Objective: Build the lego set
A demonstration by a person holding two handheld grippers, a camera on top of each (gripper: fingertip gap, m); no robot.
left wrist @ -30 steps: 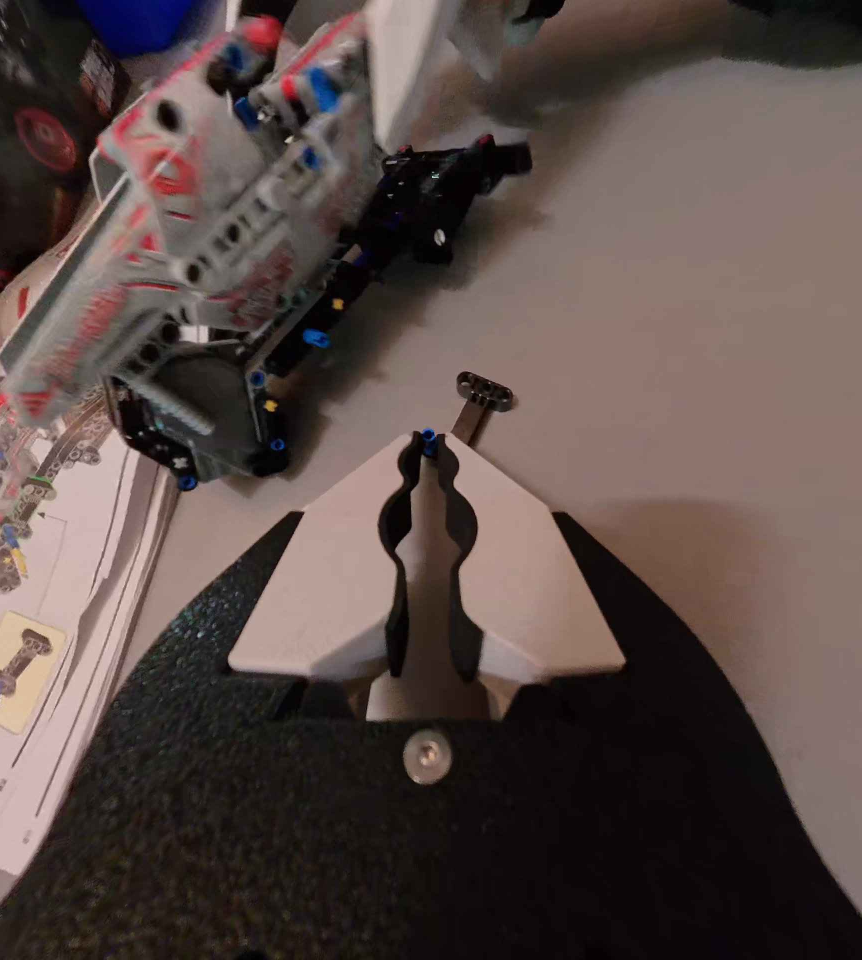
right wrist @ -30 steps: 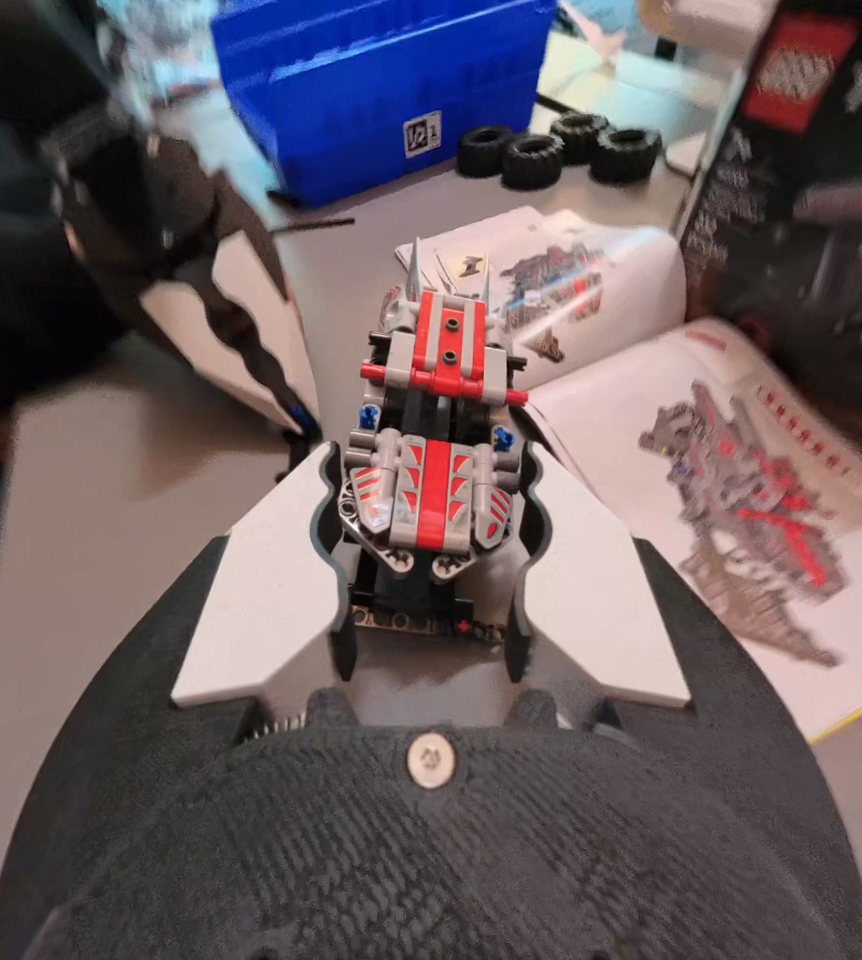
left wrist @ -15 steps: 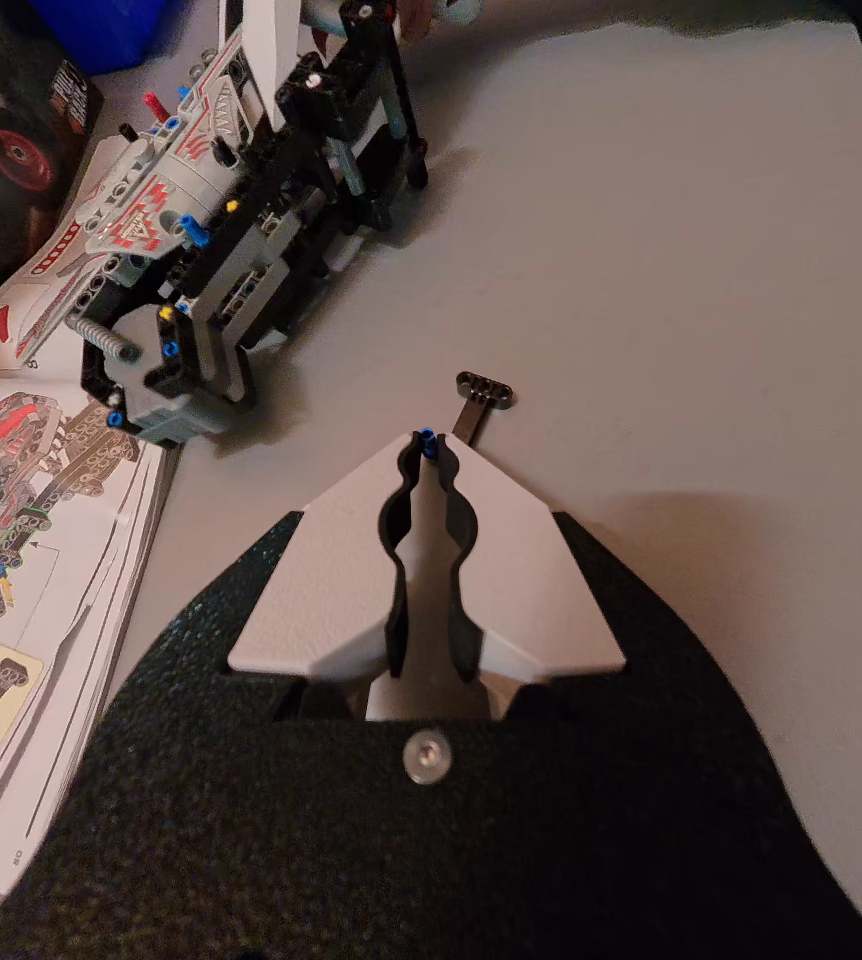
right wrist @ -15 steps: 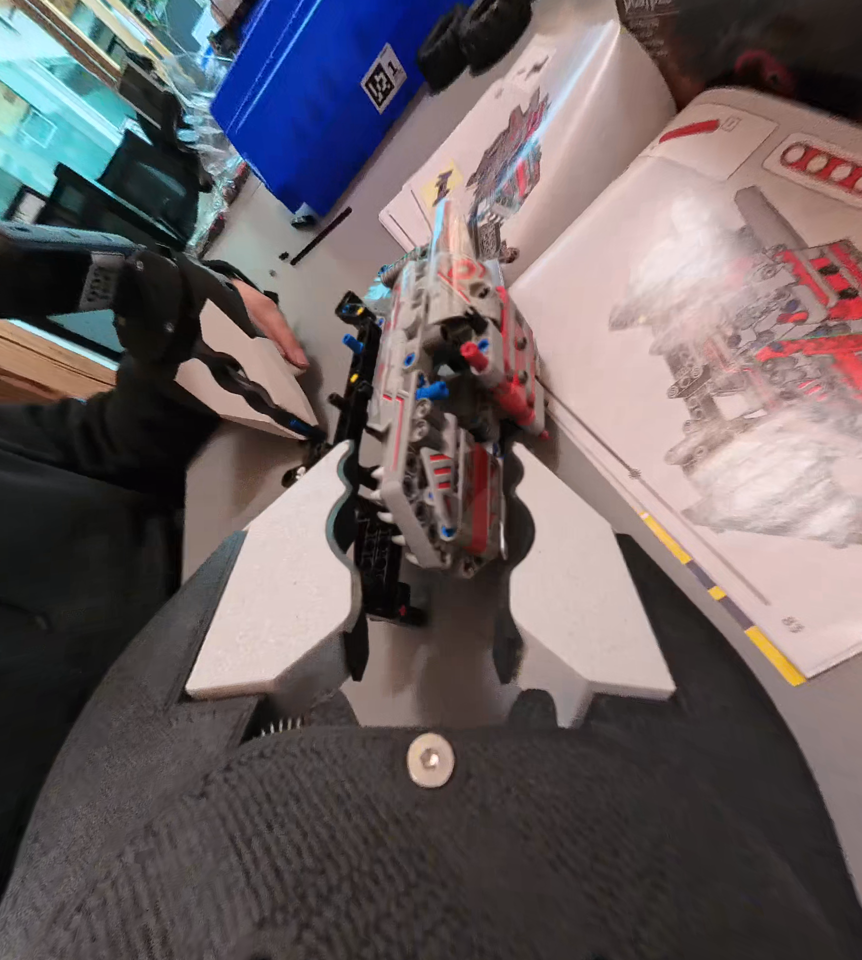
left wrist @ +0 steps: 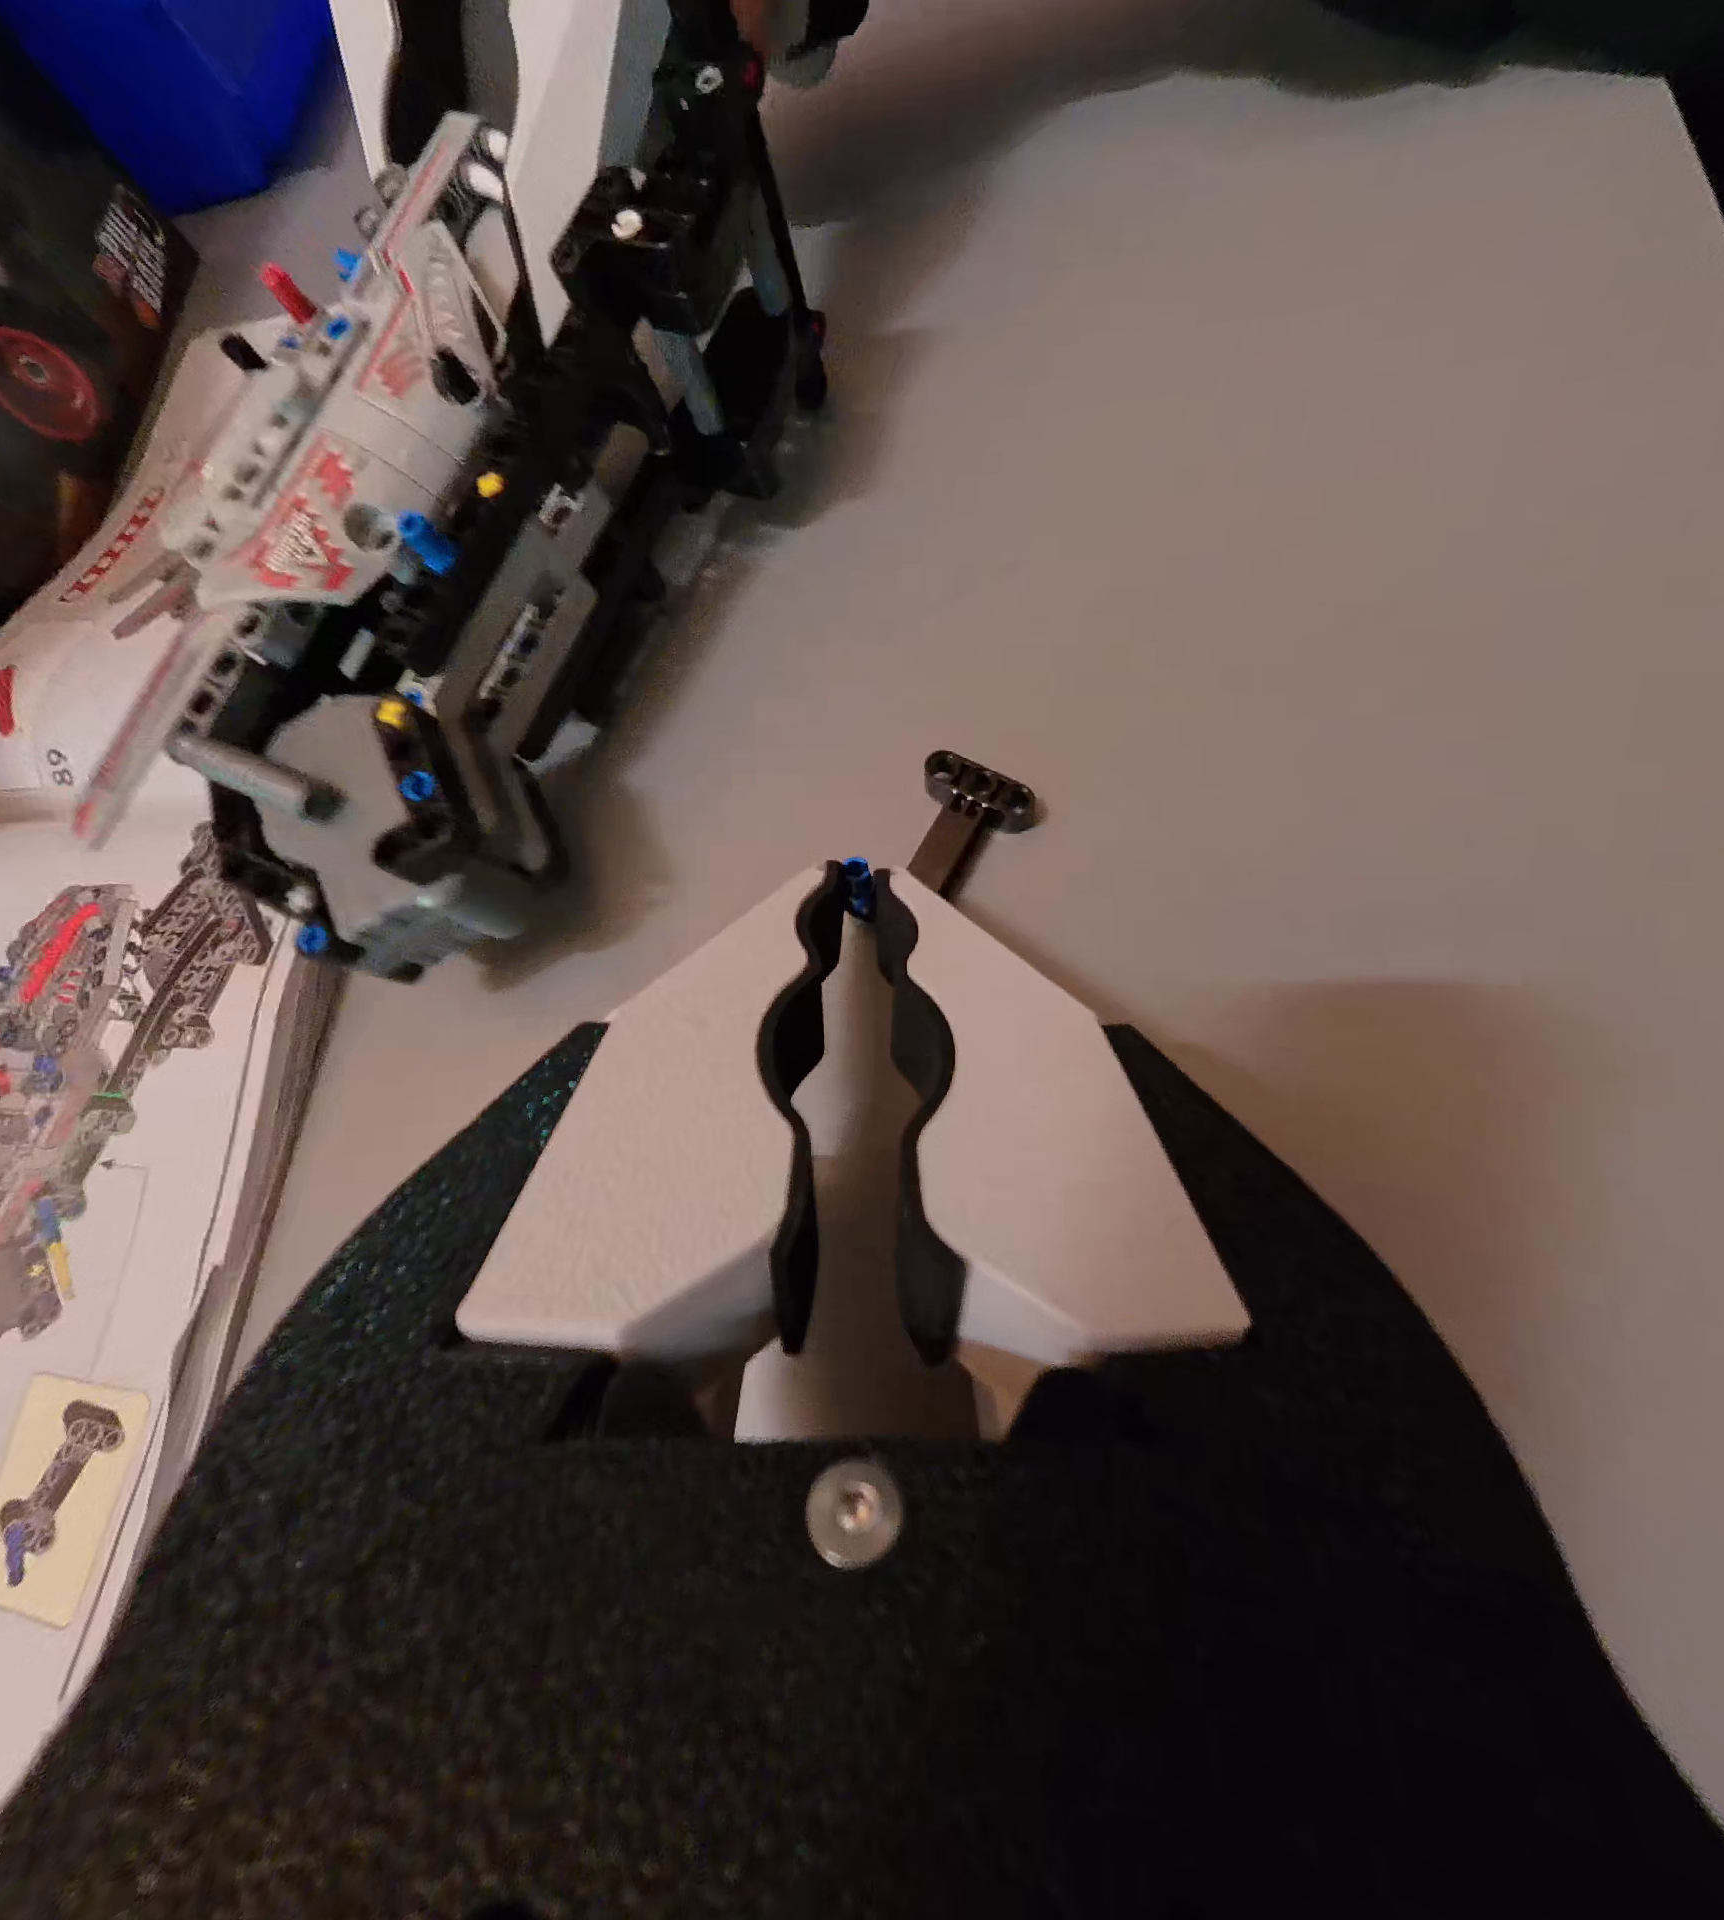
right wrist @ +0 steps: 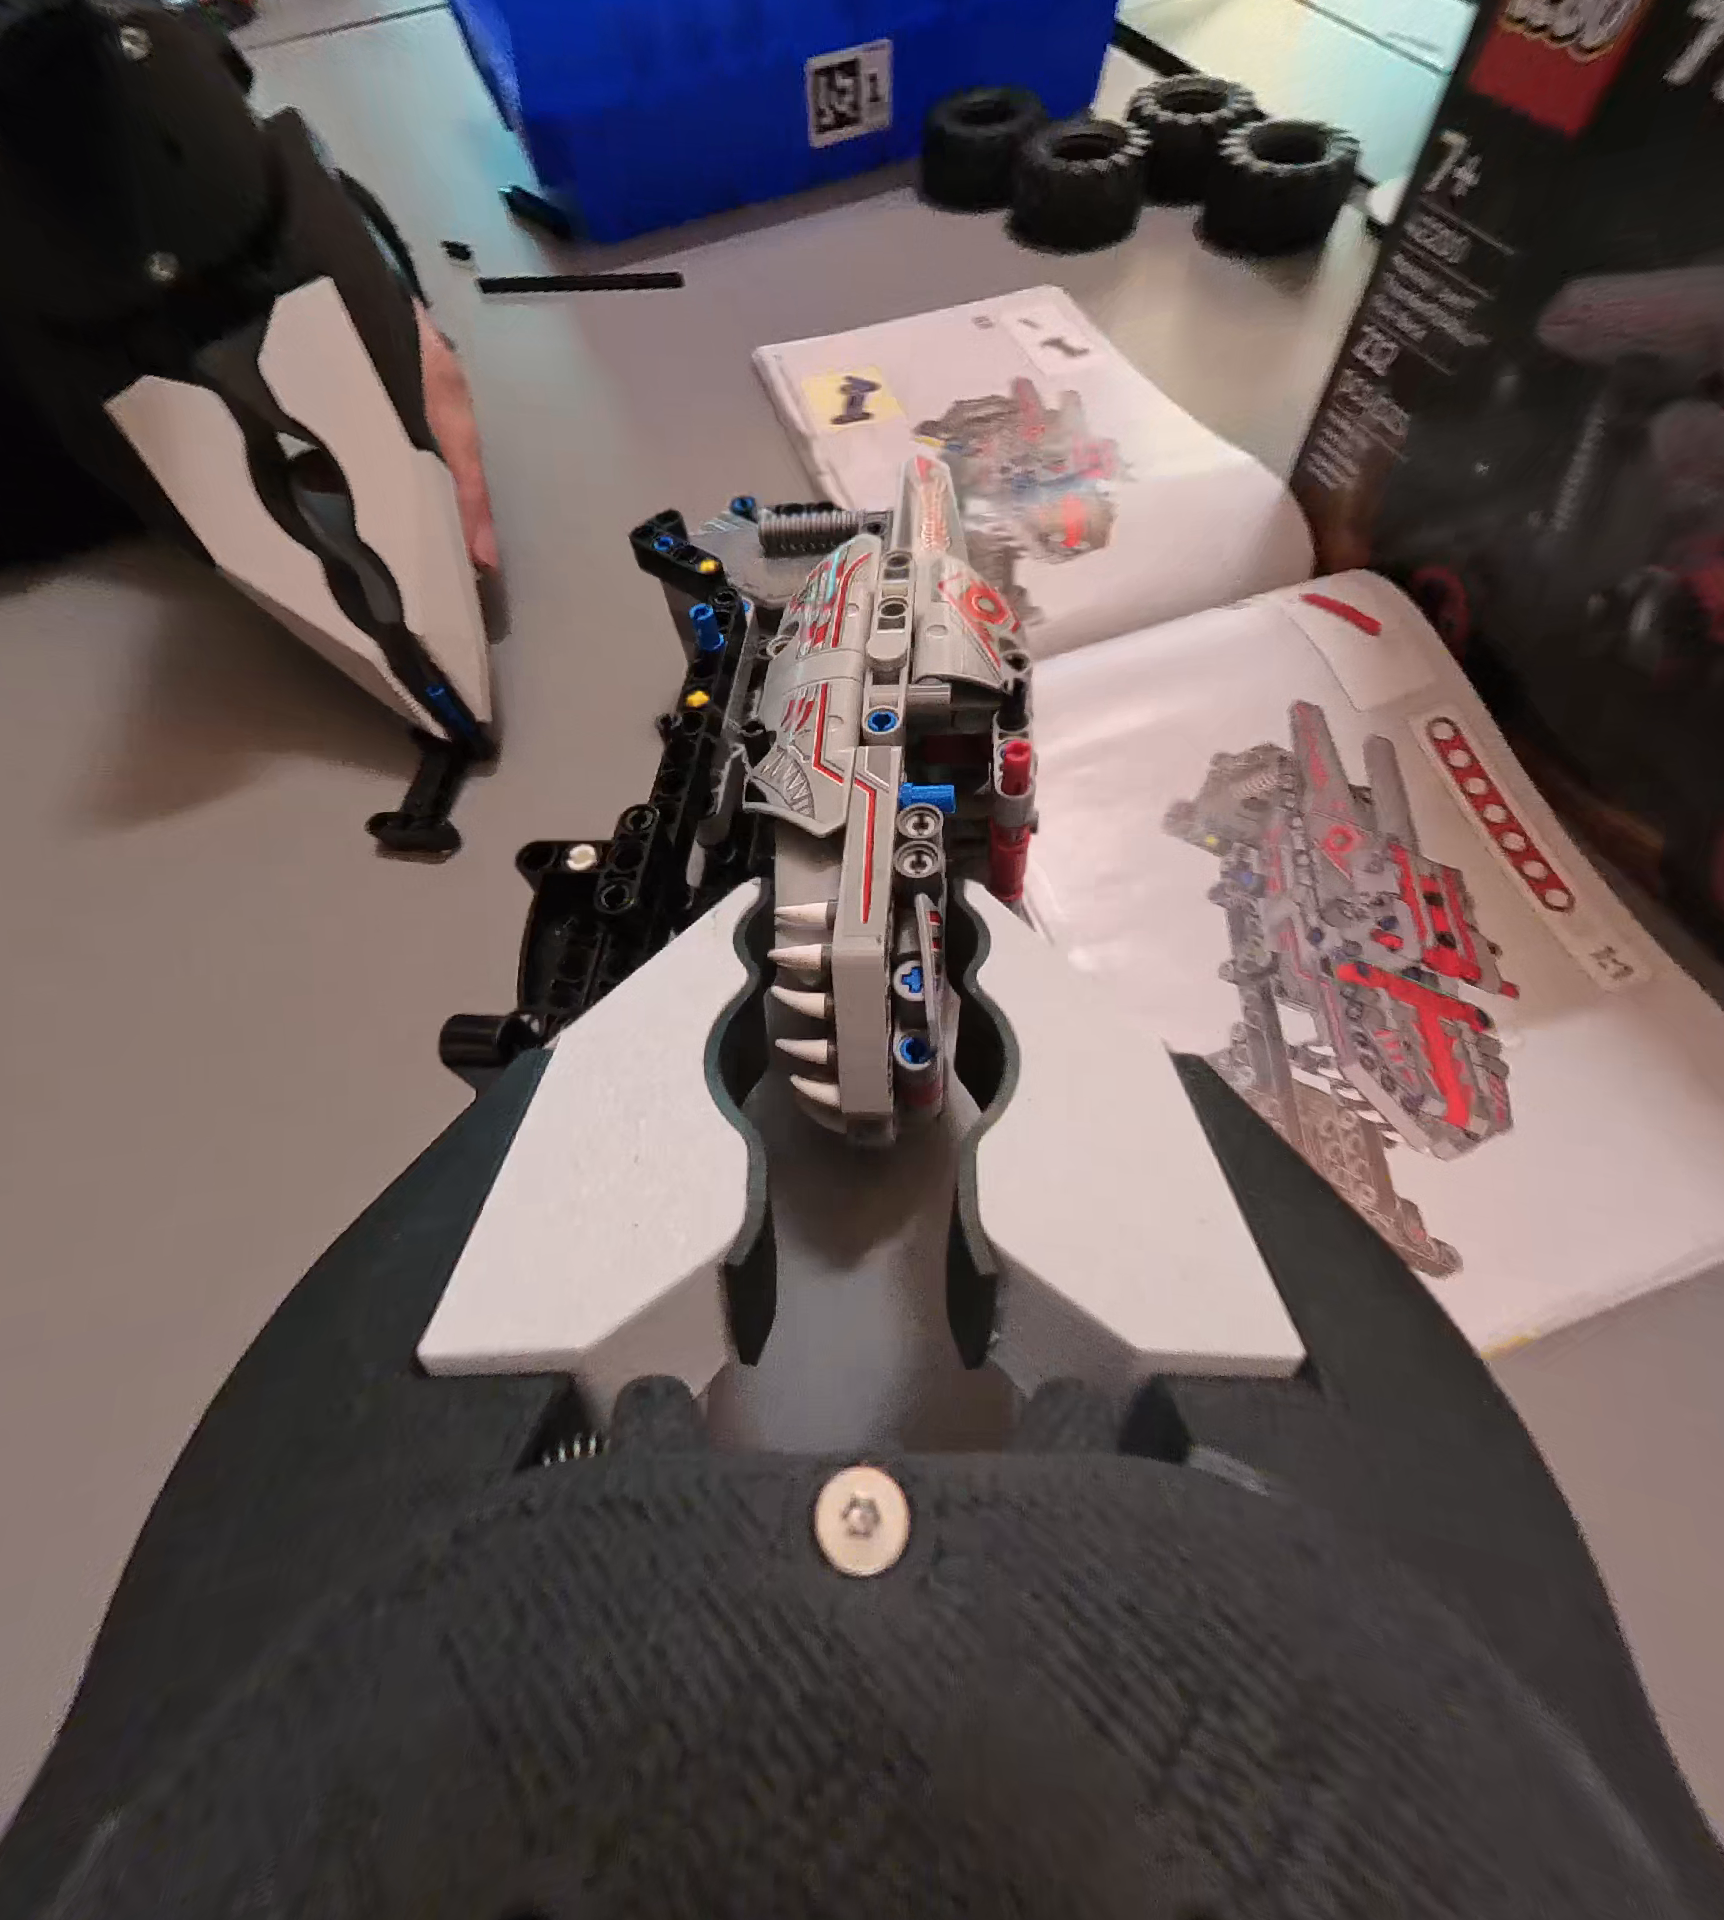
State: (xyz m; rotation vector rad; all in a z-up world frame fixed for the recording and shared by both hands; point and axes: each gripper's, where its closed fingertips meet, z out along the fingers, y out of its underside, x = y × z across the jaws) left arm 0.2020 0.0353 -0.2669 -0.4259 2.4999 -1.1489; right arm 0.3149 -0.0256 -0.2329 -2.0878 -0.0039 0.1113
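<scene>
Rolled onto its side since before, lego model sits pinched in right claw; left claw pinches blue pin.

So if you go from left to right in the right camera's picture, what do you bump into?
The other gripper → small black piece → toy truck → open booklet → toy box.

Grey table under model, booklet, tyres.

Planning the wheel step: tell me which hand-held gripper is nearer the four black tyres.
Right. The right hand-held gripper grips the model, straight before the tyres; the left hand-held gripper sits far left, pinching a blue pin.
</scene>
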